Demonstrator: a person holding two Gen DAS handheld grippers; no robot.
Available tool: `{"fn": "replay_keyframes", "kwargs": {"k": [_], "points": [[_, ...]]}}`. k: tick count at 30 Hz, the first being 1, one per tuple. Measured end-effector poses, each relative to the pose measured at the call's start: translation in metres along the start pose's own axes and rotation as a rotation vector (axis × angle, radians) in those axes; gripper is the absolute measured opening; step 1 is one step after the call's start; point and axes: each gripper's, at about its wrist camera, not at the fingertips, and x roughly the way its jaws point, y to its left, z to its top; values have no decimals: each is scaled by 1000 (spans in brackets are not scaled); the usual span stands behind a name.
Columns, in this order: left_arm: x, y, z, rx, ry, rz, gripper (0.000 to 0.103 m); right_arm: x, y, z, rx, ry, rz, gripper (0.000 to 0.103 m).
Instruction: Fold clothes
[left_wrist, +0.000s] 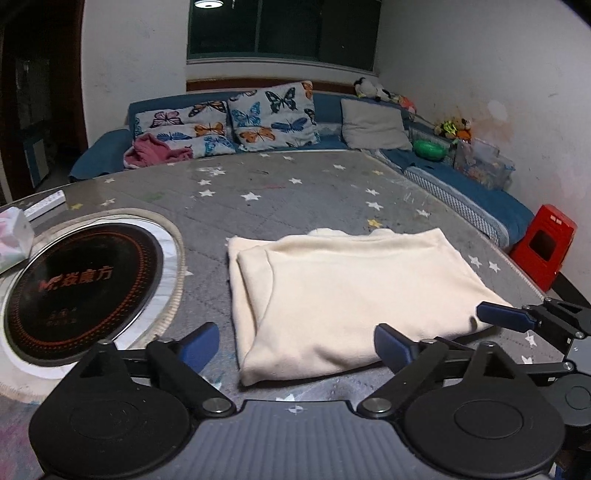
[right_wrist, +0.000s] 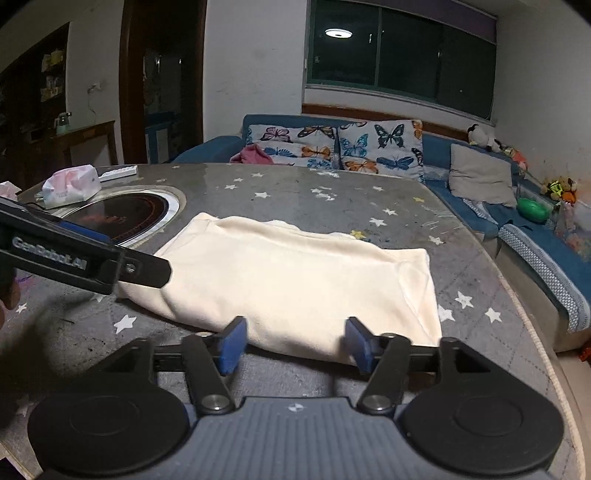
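A cream garment (left_wrist: 351, 288) lies folded into a thick rectangle on the grey star-patterned table cover (left_wrist: 280, 199). My left gripper (left_wrist: 295, 345) is open and wide at the near left corner of the fold, its blue pads on either side of the cloth and not pressing it. The right gripper (right_wrist: 294, 343) is open too, straddling the garment's (right_wrist: 288, 273) near edge towards its right end. In the left wrist view one of the right gripper's fingers (left_wrist: 504, 317) rests by the cloth's right edge. In the right wrist view the left gripper's black finger (right_wrist: 147, 271) overlaps the cloth's left end.
A round black induction hob (left_wrist: 81, 288) is set into the table left of the garment, with a tissue pack (right_wrist: 70, 184) and a white power strip (left_wrist: 44, 205) beyond it. A blue sofa (left_wrist: 332, 107) with butterfly pillows runs behind. A red stool (left_wrist: 546, 243) stands off the table's right edge.
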Motion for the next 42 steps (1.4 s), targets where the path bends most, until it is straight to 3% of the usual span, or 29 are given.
{"fn": "replay_keyframes", "kwargs": {"k": [3, 6, 12, 24, 42], "points": [[-10, 2, -2, -10, -13, 10, 100, -6, 1, 0, 27, -9, -5, 70], [-18, 4, -5, -18, -23, 21, 103, -10, 3, 0, 50, -14, -9, 79], [-27, 3, -9, -13, -25, 46, 103, -17, 5, -2, 79, -23, -19, 82], [-36, 0, -16, -7, 18, 73, 103, -25, 7, -5, 120, -38, -39, 98], [-45, -5, -22, 11, 41, 86, 103, -29, 12, -9, 137, -33, -47, 103]]}}
